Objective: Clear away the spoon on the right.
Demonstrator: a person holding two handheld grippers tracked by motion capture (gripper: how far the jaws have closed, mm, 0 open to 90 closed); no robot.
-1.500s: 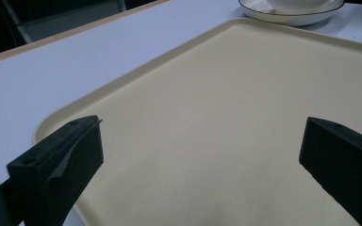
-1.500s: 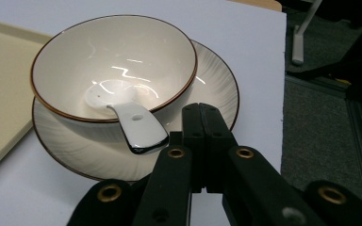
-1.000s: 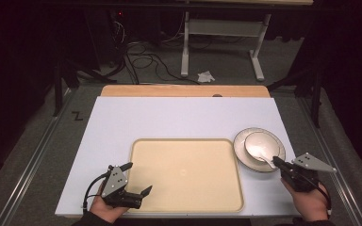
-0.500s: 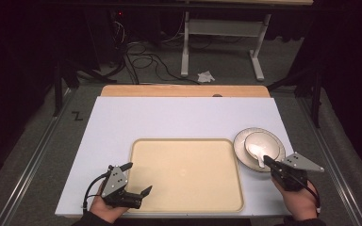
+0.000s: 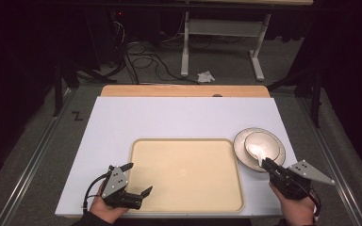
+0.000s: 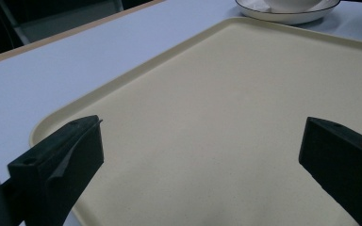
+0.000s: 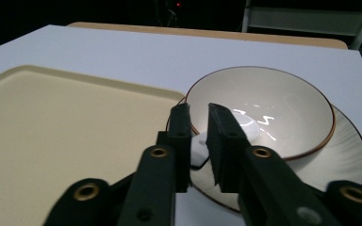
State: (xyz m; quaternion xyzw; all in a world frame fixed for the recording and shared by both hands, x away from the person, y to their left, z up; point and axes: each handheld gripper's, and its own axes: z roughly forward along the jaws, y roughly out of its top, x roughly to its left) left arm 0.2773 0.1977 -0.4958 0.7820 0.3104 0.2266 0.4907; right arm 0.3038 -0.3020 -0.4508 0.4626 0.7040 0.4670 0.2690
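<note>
White rectangular table top (image 5: pixel 179 122): matte surface, bounded along the far side by a light wooden edge strip (image 5: pixel 184 91).

Shallow beige plastic tray with rounded corners (image 5: pixel 184 174): lies flat on the near middle of the table top, nothing on it. Seen close up in the left gripper view (image 6: pixel 245 117) and at the left of the right gripper view (image 7: pixel 61 136).

Round cream saucer with thin dark rim line (image 5: pixel 273 162): sits on the table top just beside the tray's right edge. Carries a round cream bowl with thin brown rim line (image 5: pixel 263 142), upright, glossy inside with light reflections (image 7: pixel 264 113).

Left gripper (image 5: pixel 136 181): black, two-jaw, held in a hand (image 5: pixel 104 209) at the tray's near left corner. Jaws spread wide, nothing between them, pointing over the tray's bare surface (image 6: pixel 193 150).

Right gripper (image 5: pixel 266 163): black, two-jaw, grey three-cornered plate on top, held in a hand (image 5: pixel 296 209) near the table's near right edge. Jaws drawn narrow, a slim gap between them (image 7: pixel 198 132), tips at the near rim of the bowl and saucer. A small white part shows between the jaws low down; cannot tell what it belongs to, nor whether the jaws grip the bowl's rim.

Grey carpeted floor (image 5: pixel 37 141) around the table; black cables (image 5: pixel 141 59) and white desk legs (image 5: pixel 217 42) beyond the far side.
</note>
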